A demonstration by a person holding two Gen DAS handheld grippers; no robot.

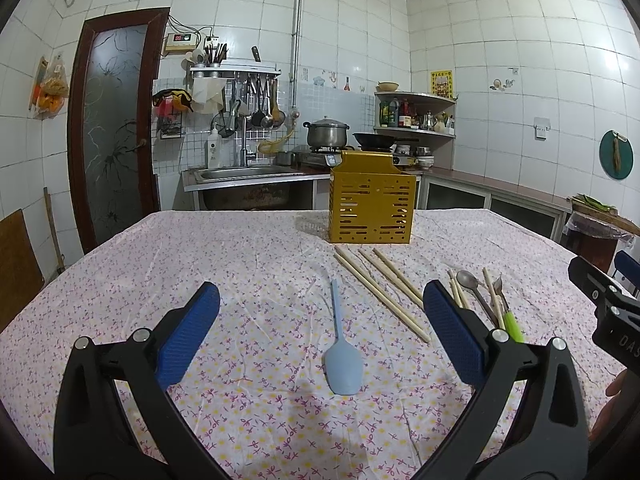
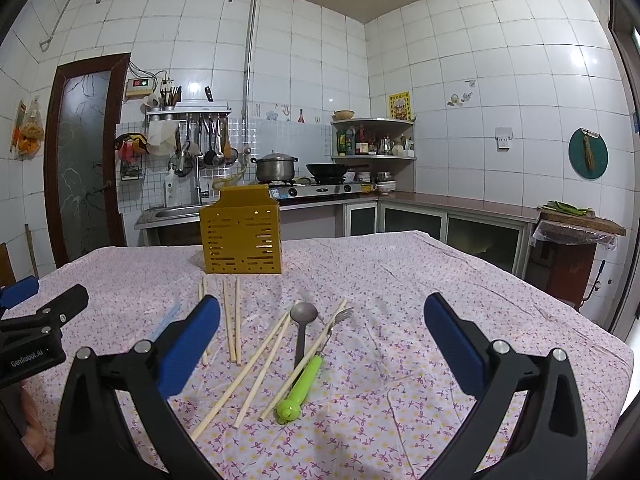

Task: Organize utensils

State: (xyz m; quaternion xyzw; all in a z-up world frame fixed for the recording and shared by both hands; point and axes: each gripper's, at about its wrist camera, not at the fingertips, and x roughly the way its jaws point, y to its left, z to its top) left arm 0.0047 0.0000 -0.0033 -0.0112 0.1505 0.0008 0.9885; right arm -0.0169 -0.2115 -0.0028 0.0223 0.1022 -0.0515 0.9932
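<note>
A yellow perforated utensil holder (image 1: 371, 200) (image 2: 241, 232) stands upright at the far side of the table. A light blue spatula (image 1: 342, 350) lies between the open fingers of my left gripper (image 1: 320, 312), which is empty above the cloth. Several wooden chopsticks (image 1: 384, 288) (image 2: 256, 356) lie in front of the holder. A metal spoon (image 2: 303, 328) (image 1: 472, 286) and a green-handled fork (image 2: 308, 376) (image 1: 510, 318) lie among them, between the open fingers of my empty right gripper (image 2: 322, 316).
The table (image 1: 248, 248) has a floral cloth. Behind it are a sink (image 1: 244, 172), a stove with a pot (image 1: 326, 132) and wok, and a counter (image 2: 460, 200) along the right wall. The other gripper shows at each view's edge.
</note>
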